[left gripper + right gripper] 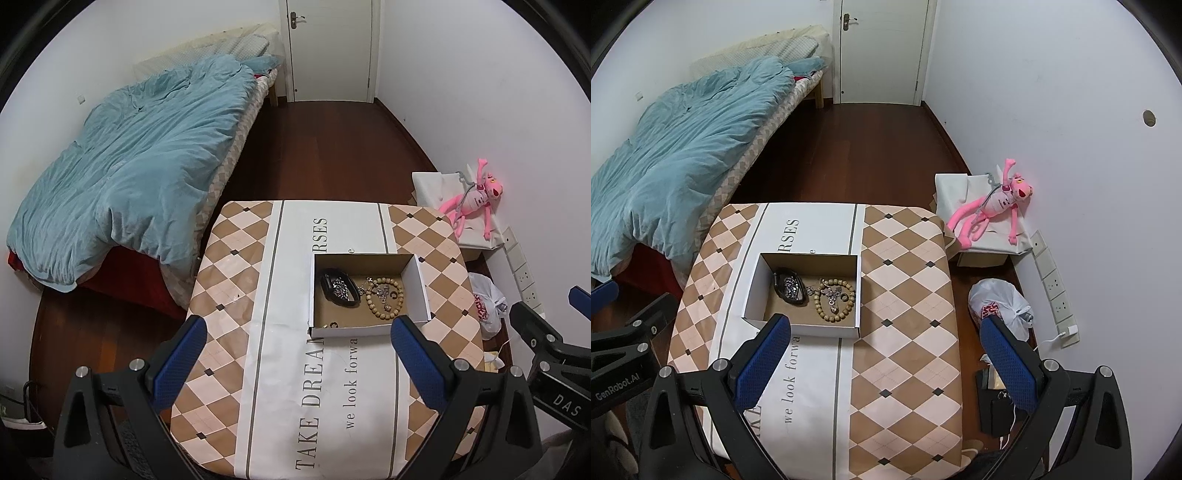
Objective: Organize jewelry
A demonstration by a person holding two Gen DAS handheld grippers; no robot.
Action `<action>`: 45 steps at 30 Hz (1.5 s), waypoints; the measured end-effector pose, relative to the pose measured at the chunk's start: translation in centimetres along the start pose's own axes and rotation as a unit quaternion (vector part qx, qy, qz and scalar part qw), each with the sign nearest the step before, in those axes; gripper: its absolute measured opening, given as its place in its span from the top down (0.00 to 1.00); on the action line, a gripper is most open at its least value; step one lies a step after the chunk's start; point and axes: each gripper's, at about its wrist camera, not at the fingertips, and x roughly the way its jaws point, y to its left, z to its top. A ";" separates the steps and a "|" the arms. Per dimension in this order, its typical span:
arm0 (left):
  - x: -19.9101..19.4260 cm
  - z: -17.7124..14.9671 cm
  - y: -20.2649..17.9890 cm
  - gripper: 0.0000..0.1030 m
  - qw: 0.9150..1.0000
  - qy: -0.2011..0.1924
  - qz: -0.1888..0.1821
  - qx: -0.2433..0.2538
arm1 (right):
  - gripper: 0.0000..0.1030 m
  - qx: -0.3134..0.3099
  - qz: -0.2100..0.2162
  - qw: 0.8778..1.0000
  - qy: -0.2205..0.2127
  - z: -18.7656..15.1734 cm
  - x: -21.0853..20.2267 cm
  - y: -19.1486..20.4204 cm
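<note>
**Both grippers held wide above a boxed heap of jewelry**

The left gripper (297, 354) hovers with its two blue, dimple-textured pads spread wide and nothing between them; the right gripper (886, 354) is spread the same way, also empty. Just beyond both sits one shallow white cardboard box (421, 286), brown inside and open on top. All the jewelry lies in it: one black strap-like band (788, 290) with a cluster of small silver metal pieces on it, one ring of round tan wooden beads (834, 297), and a silvery chain tangled across that ring. The box rests on a small table covered by a smooth cloth of tan and cream diamonds with a printed white stripe (905, 295). Around it: dark wooden floor, one bed under a rumpled teal quilt (140, 166), one white door (882, 51), one pink plush toy (993, 203), one knotted white plastic bag (1001, 306).
</note>
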 end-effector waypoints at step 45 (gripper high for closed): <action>-1.9 -0.7 -0.3 0.01 1.000 -0.021 0.001 -0.008 | 0.00 0.004 0.014 1.000 -0.006 -0.6 -1.4 0.5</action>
